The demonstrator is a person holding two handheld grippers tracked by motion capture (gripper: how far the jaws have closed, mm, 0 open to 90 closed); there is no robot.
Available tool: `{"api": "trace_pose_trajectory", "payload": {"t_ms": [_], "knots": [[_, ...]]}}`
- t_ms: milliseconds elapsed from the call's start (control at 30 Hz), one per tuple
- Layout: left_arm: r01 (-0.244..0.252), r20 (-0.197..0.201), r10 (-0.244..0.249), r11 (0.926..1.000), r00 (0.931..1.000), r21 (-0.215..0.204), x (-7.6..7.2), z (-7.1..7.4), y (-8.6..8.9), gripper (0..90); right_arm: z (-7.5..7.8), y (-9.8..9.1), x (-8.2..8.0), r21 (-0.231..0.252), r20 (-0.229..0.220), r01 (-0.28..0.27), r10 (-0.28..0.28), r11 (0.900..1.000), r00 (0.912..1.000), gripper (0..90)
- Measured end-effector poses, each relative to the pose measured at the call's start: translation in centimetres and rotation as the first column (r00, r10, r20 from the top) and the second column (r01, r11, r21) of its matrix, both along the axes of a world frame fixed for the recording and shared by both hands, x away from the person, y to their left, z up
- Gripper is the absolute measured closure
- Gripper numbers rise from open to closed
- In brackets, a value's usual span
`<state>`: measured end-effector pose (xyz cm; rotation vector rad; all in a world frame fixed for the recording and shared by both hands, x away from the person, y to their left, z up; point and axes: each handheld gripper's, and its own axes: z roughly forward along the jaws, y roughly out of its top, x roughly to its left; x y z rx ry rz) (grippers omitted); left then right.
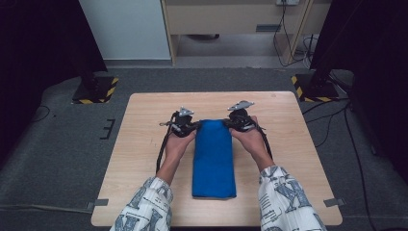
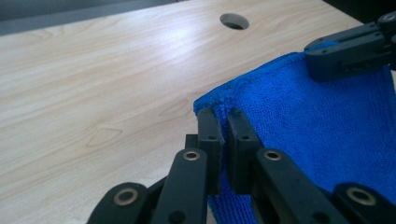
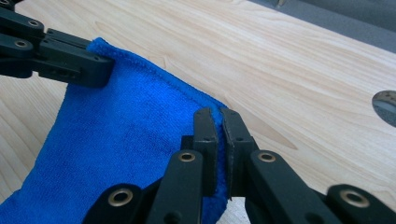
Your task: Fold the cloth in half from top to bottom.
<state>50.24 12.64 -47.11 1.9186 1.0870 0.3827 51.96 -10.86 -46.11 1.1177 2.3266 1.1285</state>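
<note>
**Both tools pinch the far corners of a blue cloth**

I see the folded blue cloth (image 1: 213, 159) lying lengthwise mid-surface (image 1: 139, 144), bare wood all round. My left tool (image 2: 223, 122) is clenched on its far left corner, my right tool (image 3: 218, 122) on the far right corner.

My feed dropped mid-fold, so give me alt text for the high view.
A person's two grippers pinch the far corners of a folded blue towel that lies lengthwise on a light wooden table: left gripper shut on the far left corner, right gripper on the far right. Patterned sleeves enter from the bottom edge.
</note>
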Motion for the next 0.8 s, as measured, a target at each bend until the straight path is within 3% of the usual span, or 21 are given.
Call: {"api": "trace_pose_trajectory", "payload": {"t_ms": [367, 533, 800], "knots": [[-0.004, 0.049, 0.005, 0.9999, 0.9988, -0.011, 0.3, 2.1, 0.1, 85.4, 2.0, 0.0, 0.1, 0.009, 0.053, -0.002, 0.002, 1.0, 0.9986, 86.4], [-0.003, 0.075, 0.004, 0.9999, 0.9972, -0.015, 0.4, 2.9, 0.6, 85.4, 2.6, 0.1, 0.4, 0.04, 0.076, 0.002, -0.005, 0.9992, 0.9971, 86.3], [0.015, 0.083, -0.015, 0.9999, 0.9965, 0.009, -1.1, 2.9, 0.8, 85.3, 2.2, 0.1, -1.1, 0.043, 0.091, -0.031, 0.027, 0.9986, 0.9955, 86.1]]}}
